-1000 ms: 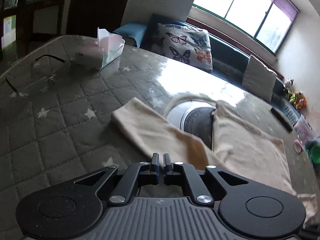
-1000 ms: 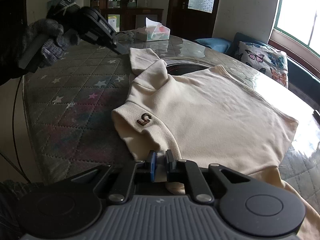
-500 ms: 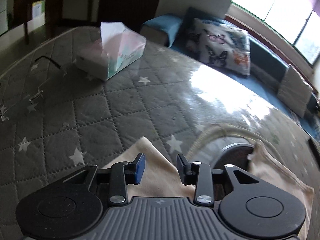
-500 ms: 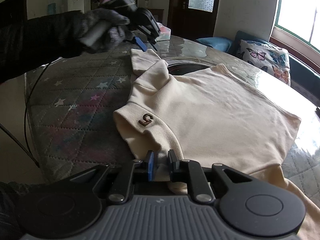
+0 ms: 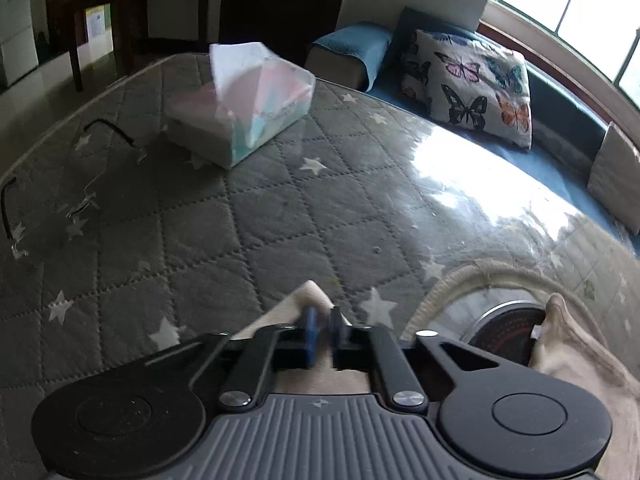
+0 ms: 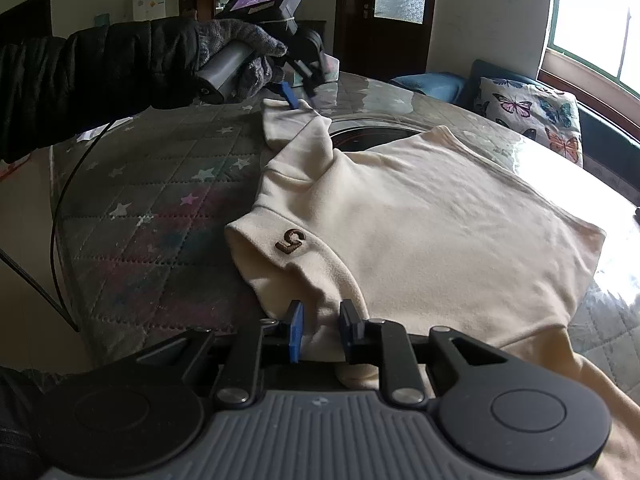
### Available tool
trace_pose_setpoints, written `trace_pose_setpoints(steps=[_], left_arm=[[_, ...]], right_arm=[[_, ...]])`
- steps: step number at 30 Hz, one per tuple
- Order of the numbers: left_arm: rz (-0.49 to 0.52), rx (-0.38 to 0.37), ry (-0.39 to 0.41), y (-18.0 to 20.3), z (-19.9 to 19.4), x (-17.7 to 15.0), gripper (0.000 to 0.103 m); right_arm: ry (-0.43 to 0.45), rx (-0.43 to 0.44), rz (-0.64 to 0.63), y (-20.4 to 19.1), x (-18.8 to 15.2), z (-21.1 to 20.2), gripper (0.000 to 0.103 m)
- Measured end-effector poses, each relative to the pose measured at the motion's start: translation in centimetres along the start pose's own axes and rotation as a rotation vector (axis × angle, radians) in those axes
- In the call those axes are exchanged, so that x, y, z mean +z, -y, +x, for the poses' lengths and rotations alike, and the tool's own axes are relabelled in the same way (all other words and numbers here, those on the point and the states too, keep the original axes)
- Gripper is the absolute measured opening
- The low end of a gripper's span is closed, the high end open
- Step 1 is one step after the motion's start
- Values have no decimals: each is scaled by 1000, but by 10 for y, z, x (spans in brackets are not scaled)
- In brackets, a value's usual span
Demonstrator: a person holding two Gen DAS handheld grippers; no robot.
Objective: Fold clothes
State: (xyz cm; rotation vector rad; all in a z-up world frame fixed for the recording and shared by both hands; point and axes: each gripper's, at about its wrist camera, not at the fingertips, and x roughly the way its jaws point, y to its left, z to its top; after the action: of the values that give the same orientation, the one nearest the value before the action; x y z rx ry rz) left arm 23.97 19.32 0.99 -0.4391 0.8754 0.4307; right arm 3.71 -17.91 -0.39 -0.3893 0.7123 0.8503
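Left wrist view: the left gripper has its jaws pinched together on the sleeve cuff of the cream sweatshirt, well short of the tissue box.

Right wrist view: the right gripper (jaws opening) straddles the sweatshirt's collar; the garment lies flat on the quilted table.

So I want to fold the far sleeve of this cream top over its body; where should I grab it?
Grip the sleeve at its cuff end, the free edge lying flat on the quilted table cover. Come in from beyond the cuff, pointing down, as the left hand-held gripper does, shut on that corner.
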Motion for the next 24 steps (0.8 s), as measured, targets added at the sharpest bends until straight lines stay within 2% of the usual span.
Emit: trace_pose_setpoints(steps=[2,5,8,10,12,15,18,19,24], left_arm=[[-32,-53,14,-12,-4,0,1],[-78,-181,67,-26,-20,2,1],[-54,-256,147,-30,-39,7,1],[-26,-290,150,-29,-46,9,1],[14,-296,114,-23,-47,7,1],[73,-299,70,-9,-46,-4,9],[106,-319,30,6,-44,-17,22],[117,-319,15,9,-42,-20,31],[185,-309,-22,26,-42,-37,41]], right_arm=[[2,-1,1,0,0,0,19],[2,-4,0,0,-1,0,19],[0,-9,-1,-1,0,0,19],[-3,-14,-4,-2,1,1,19],[-5,-18,-3,-3,1,1,20],[-9,-19,-8,-4,2,1,22],[-11,-22,-13,-5,2,1,24],[-11,-24,-12,-6,2,1,24],[-16,-25,-26,-7,4,1,26]])
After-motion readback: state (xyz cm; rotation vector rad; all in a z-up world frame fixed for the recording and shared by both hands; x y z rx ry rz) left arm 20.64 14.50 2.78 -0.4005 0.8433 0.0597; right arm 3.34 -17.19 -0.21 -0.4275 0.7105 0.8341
